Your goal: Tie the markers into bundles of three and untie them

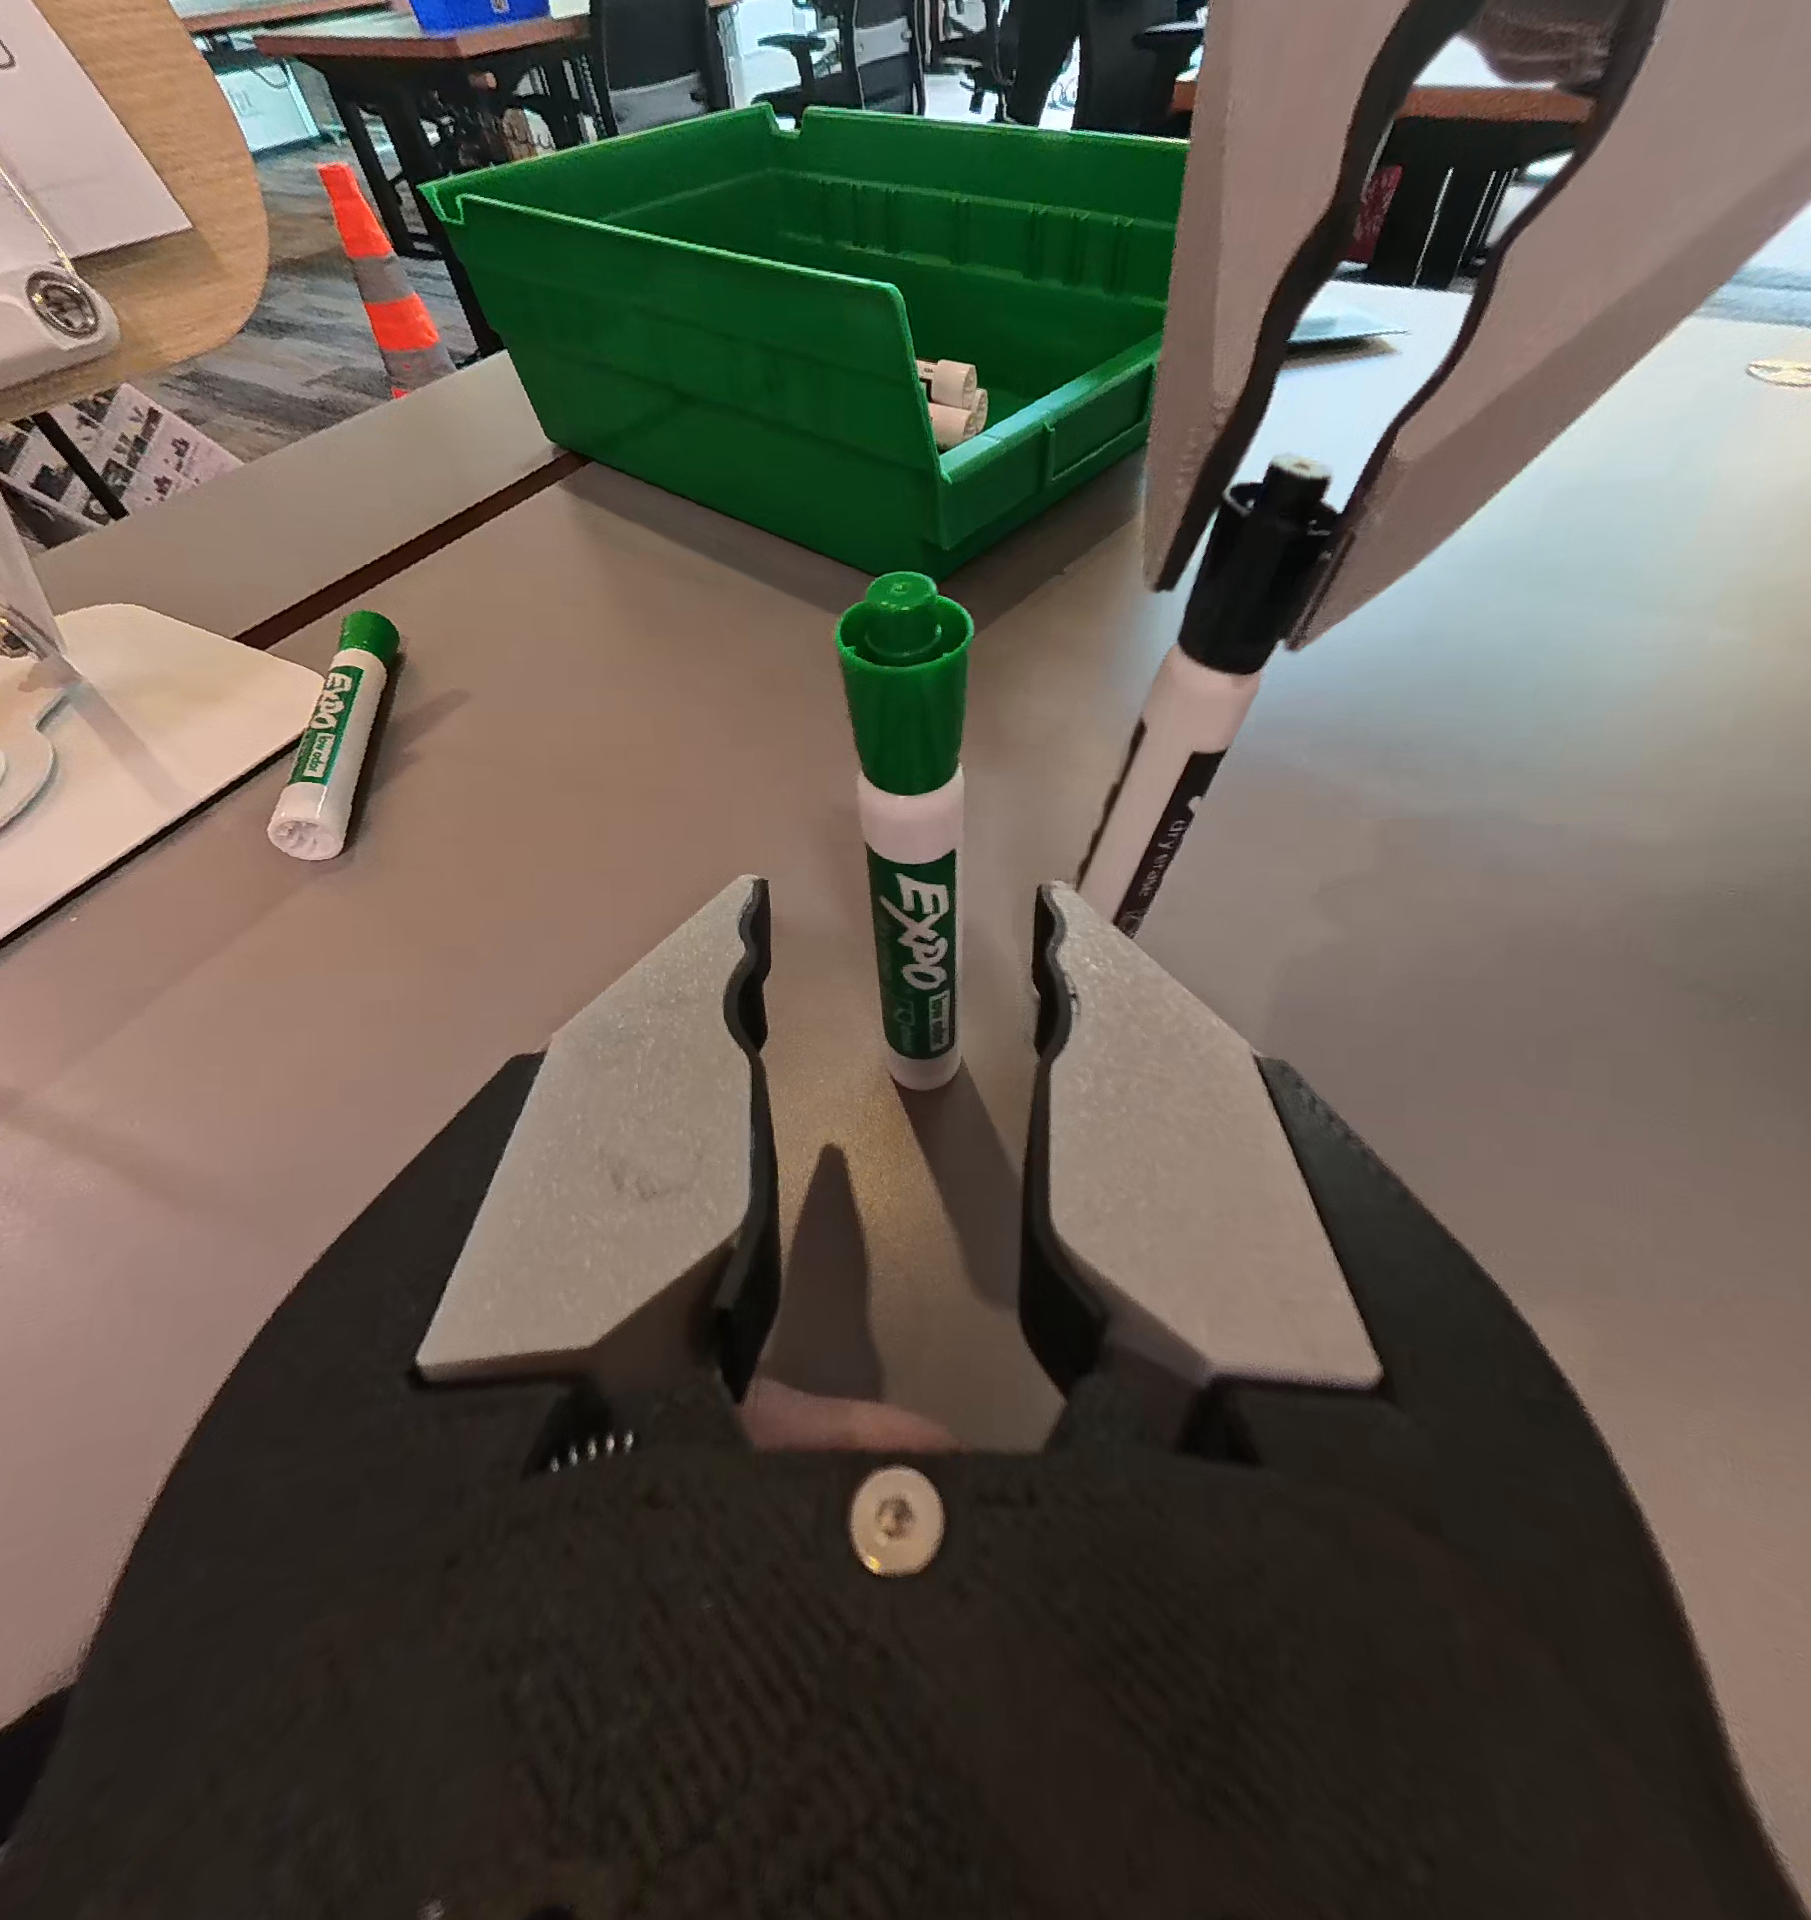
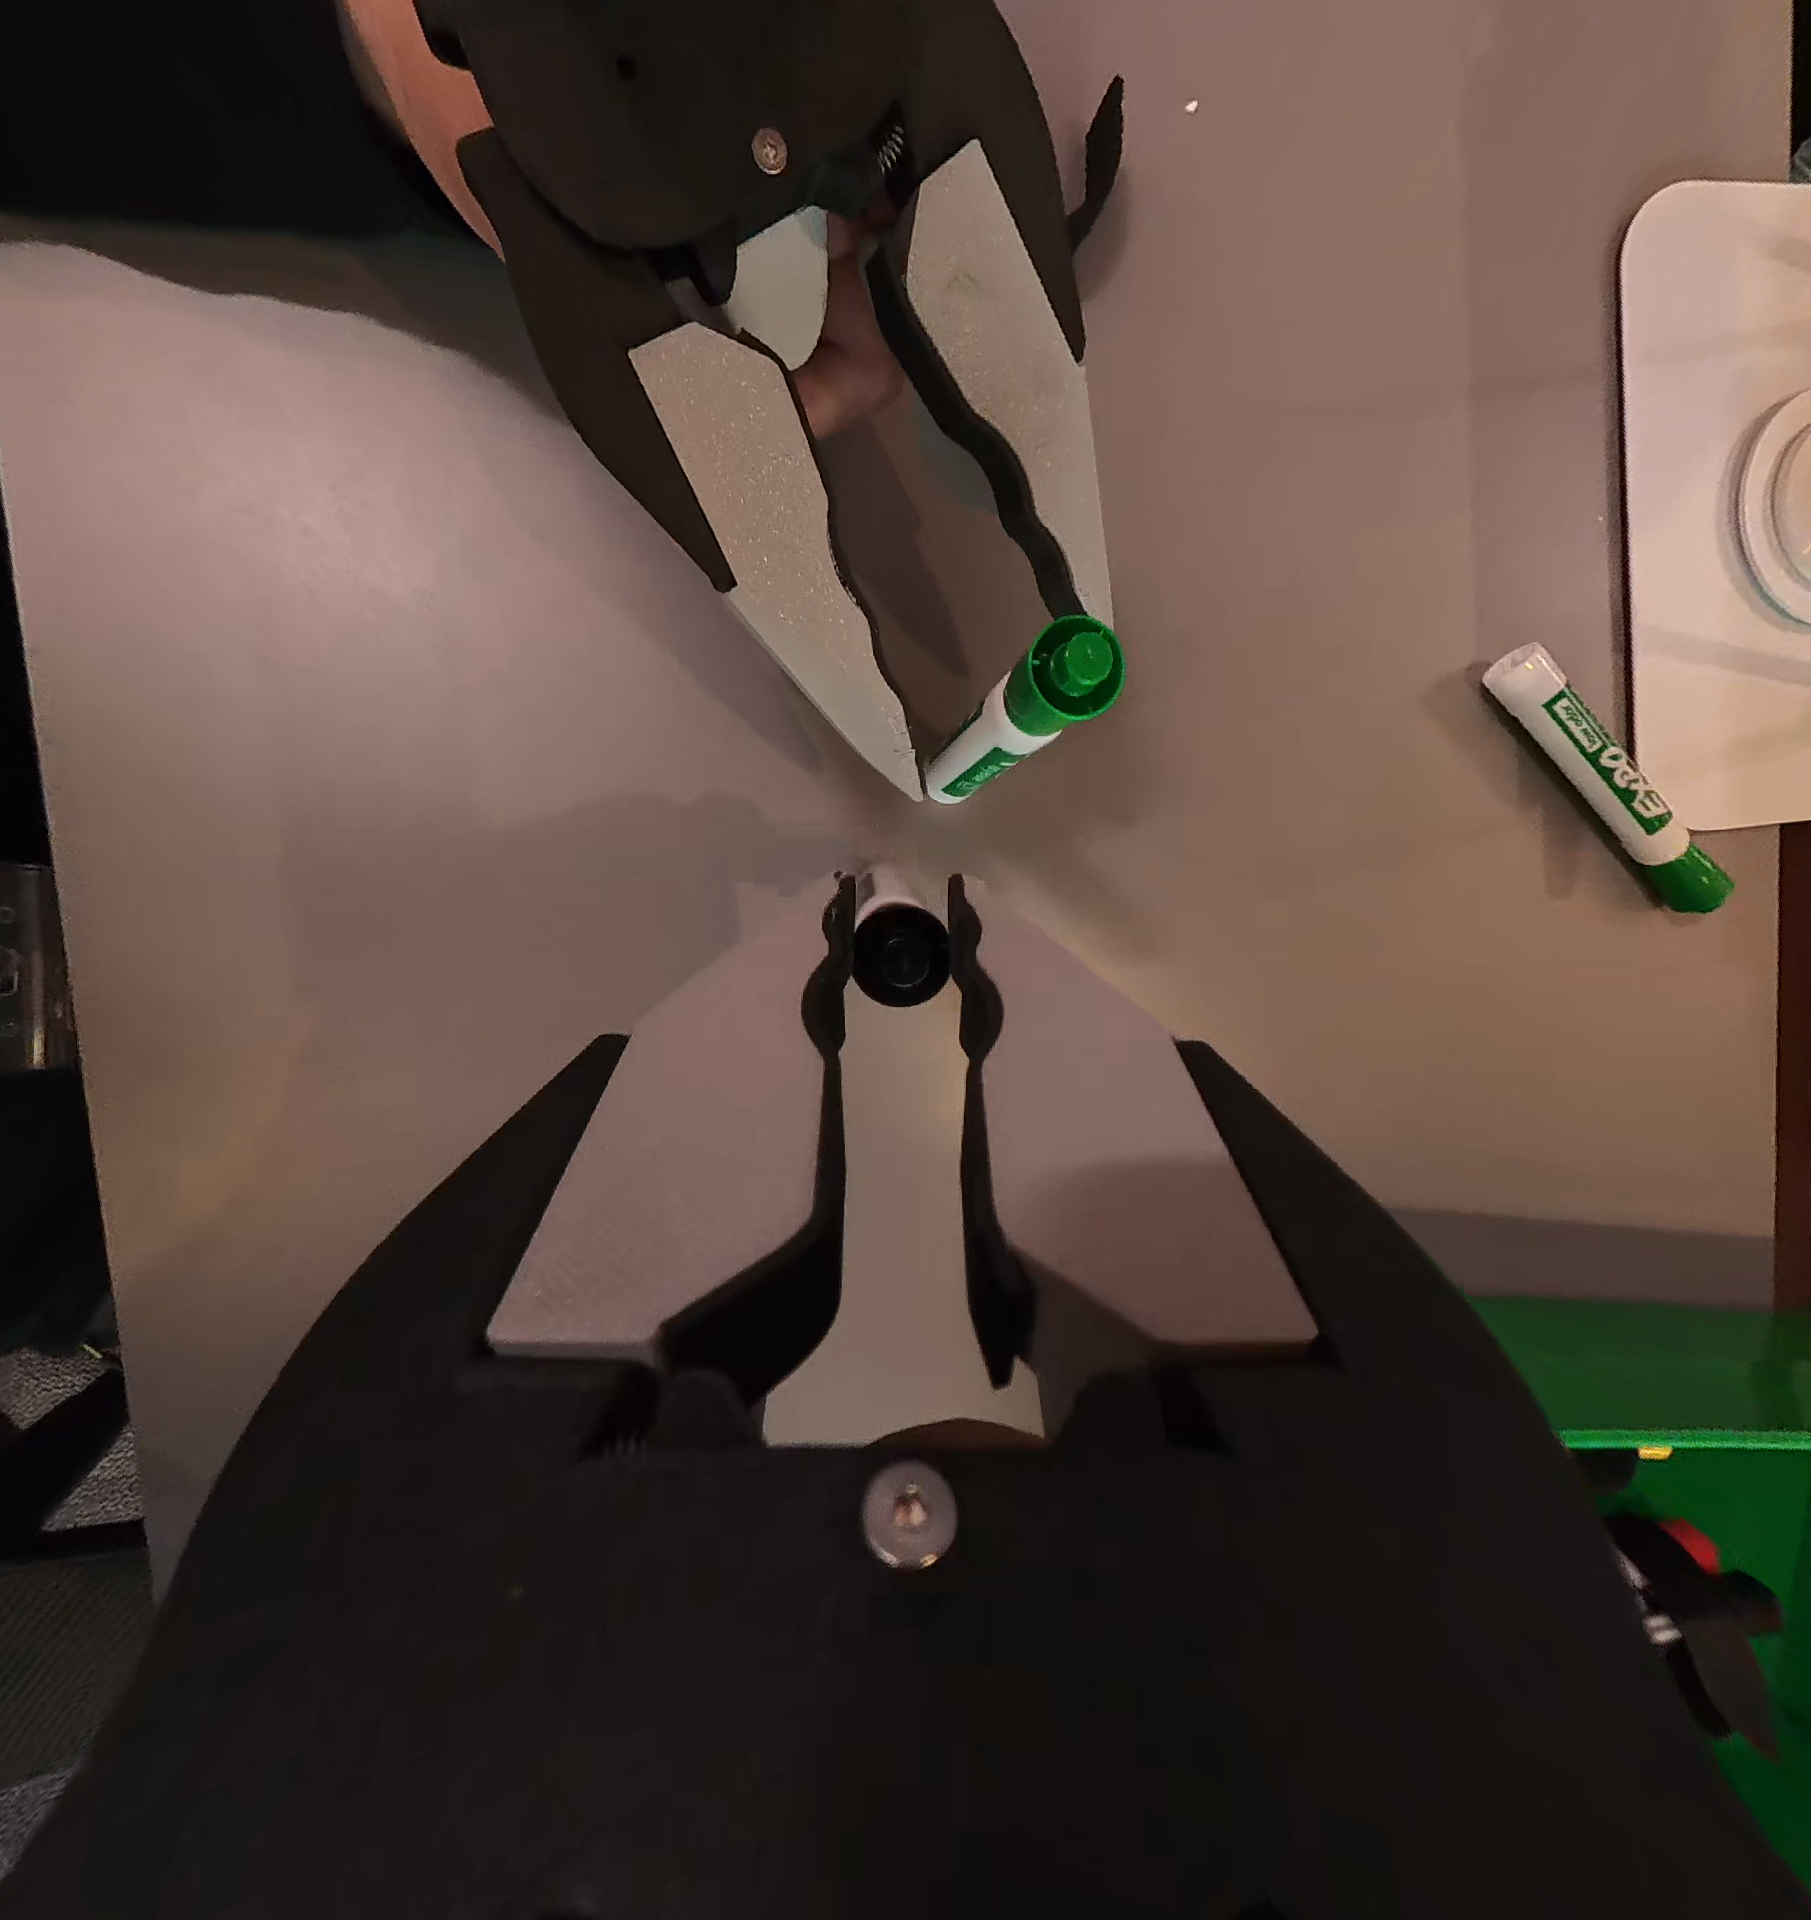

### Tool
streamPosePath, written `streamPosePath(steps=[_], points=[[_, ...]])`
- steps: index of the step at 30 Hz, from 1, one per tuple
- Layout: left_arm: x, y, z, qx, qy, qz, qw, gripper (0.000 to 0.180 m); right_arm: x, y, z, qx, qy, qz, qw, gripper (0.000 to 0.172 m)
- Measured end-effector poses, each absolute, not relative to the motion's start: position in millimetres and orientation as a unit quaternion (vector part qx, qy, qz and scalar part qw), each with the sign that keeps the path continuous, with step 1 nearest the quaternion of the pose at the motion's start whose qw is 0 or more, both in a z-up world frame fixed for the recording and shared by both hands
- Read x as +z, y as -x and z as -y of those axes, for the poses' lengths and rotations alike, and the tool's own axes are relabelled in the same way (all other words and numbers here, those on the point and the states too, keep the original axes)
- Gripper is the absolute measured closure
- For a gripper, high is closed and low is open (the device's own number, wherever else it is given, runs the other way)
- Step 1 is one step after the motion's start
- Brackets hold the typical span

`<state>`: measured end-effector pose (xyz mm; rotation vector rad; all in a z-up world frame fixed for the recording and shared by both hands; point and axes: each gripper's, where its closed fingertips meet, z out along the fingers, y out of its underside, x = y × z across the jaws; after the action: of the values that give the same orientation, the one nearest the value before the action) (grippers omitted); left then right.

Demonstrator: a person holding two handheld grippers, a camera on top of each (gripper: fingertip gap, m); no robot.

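Grey table (image 1: 1503,935); green bin (image 1: 735,343) behind upright marker (image 1: 906,831).

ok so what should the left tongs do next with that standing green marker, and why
Probably close the left tongs on the standing green marker. It stands upright on the table between the open fingers, with a gap on each side. The right tongs already grip a black-capped marker beside it, so gripping the green one lets the two be brought together.
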<state>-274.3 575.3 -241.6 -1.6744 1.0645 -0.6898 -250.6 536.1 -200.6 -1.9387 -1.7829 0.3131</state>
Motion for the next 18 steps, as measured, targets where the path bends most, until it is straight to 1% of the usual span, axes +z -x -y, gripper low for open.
streamPosePath(steps=[18], points=[[-242.0, 274.6, -576.4, -0.283, 0.693, -0.438, 0.497, 0.132, -200.0, 262.7, -535.4, 0.149, 0.695, 0.643, 0.284, 0.159]])
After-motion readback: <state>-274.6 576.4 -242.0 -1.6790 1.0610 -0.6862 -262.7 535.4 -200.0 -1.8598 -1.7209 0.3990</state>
